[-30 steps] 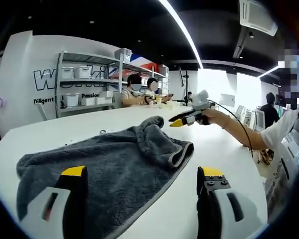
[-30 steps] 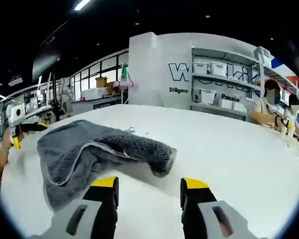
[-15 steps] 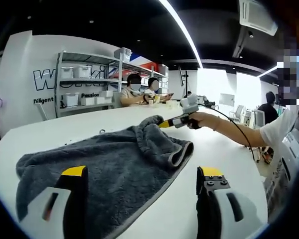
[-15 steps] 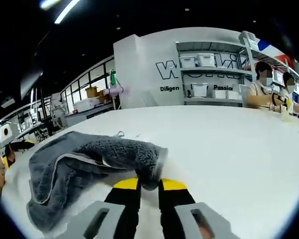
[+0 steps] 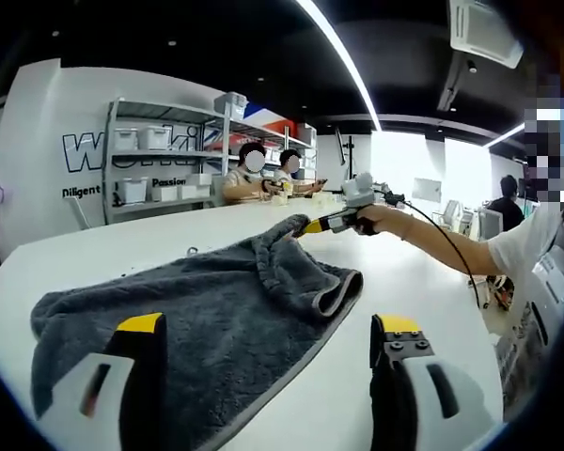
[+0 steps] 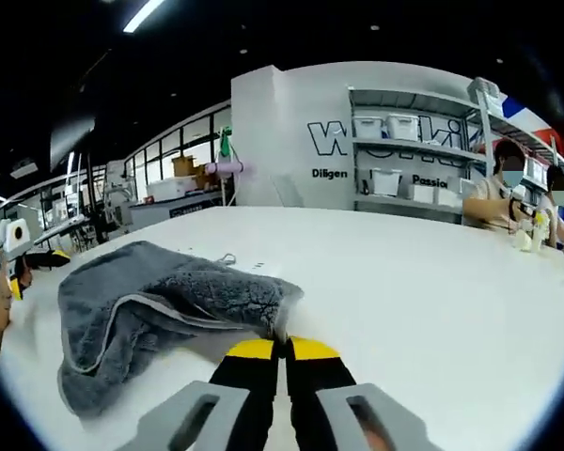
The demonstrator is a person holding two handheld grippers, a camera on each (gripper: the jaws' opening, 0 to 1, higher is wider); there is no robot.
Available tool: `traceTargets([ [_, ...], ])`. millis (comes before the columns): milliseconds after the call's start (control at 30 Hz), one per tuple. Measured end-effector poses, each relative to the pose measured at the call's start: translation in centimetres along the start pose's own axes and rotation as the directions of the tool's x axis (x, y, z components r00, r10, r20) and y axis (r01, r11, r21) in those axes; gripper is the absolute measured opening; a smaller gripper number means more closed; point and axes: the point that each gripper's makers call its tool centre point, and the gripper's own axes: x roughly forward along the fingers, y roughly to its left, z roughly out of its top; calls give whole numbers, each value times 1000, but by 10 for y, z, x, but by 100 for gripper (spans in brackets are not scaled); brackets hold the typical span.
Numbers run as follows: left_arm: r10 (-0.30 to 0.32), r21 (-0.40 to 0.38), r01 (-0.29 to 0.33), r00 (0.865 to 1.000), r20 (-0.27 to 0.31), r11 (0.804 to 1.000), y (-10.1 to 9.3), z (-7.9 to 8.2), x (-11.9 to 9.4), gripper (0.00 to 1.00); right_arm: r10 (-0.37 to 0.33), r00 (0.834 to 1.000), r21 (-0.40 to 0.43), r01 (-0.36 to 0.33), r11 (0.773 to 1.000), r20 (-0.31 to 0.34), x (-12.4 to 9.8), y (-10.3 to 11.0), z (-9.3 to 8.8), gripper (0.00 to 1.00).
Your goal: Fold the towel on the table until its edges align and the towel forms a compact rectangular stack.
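Towel [image 5: 197,319] lies rumpled on the white table [image 5: 423,282], a grey sheet already partly doubled over, with a thick rolled corner rising at its far right in the left gripper view. The right gripper [image 6: 283,349] has its jaws pressed together on that corner; in its own view the yellow tips meet with the towel's edge pinched between them, and the cloth spreads away to the left and far side from there. In the left gripper view the same tool [image 5: 307,227] shows at the far edge of the cloth, held by a hand [image 5: 376,219].

The left gripper [image 5: 263,329] hangs over the near end of the towel with its jaws spread wide, holding nothing; its left jaw sits above the cloth, its right jaw above bare table just beside the hem.

The towel's long axis runs from the left gripper's near end toward the pinched far corner, so the right hand holds the only grasp. My judgement: the fold depends on carrying that corner across toward the near-left edge.
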Motion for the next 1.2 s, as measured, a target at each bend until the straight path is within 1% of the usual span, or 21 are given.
traceTargets([
  [167,0,1,0,1000,0,1000,0,1,-1,94,-1,998,-48,-3,999,-69,-13,-14,10,3],
  [233,1,0,-1,1000,3,1000,0,1,-1,94,-13,991,-78,3,997,-135,-18,-24,9,3],
  [300,0,-2,0,1000,3,1000,0,1,-1,94,-39,977,-120,13,993,-212,-21,-34,7,3],
  [367,-1,-1,1,1000,3,1000,0,1,-1,94,-78,946,-197,16,980,-314,-25,-44,4,3],
  [400,-1,-1,1,1000,2,1000,-1,1,0,94,-100,937,-220,25,975,-334,-26,-47,5,3],
  [433,-1,0,1,1000,1,1000,-1,1,0,94,-138,910,-282,24,959,-391,-28,-53,3,3],
  [500,-2,0,2,1000,1,1000,-1,1,0,94,-218,865,-379,35,925,-451,-30,-59,2,3],
  [567,-1,1,1,1000,-1,1000,0,0,0,94,-299,820,-477,36,878,-489,-28,-69,5,3],
  [633,1,0,-1,1000,-1,1000,0,0,0,94,-370,784,-562,33,826,-498,-21,-77,10,3],
  [667,1,1,-1,1000,-1,1000,0,0,-1,94,-393,771,-587,30,809,-502,-19,-80,11,3],
  [700,1,1,-1,1000,-1,1000,0,0,-1,94,-428,751,-626,25,779,-503,-16,-84,14,3],
  [800,2,2,-2,1000,1,1000,0,1,-2,94,-537,693,-746,-3,666,-482,-4,-97,23,3],
  [833,2,2,-2,1000,1,1000,0,1,-2,94,-586,664,-789,-9,615,-465,0,-103,27,3],
  [900,4,3,-4,1000,3,1000,1,1,-3,94,-632,633,-828,-27,559,-447,7,-112,31,3],
  [933,4,3,-4,1000,4,1000,1,2,-3,94,-639,628,-834,-31,551,-445,9,-113,31,3],
  [967,5,3,-5,1000,5,1000,1,2,-3,94,-671,601,-860,-55,508,-434,13,-120,31,3],
  [1000,5,3,-5,1000,6,1000,1,2,-4,94,-687,586,-869,-61,491,-429,16,-125,30,3],
  [1033,5,2,-5,1000,7,1000,2,3,-4,94,-703,579,-882,-62,468,-414,19,-130,30,3],
  [1067,5,3,-5,1000,7,1000,1,3,-4,94,-709,579,-890,-63,452,-402,22,-132,29,3],
  [1133,3,2,-3,1000,10,1000,1,4,-4,94,-710,582,-893,-66,444,-396,30,-134,23,3],
  [1200,0,3,0,1000,9,1000,-1,3,-4,94,-705,596,-897,-61,438,-385,40,-136,14,3],
])
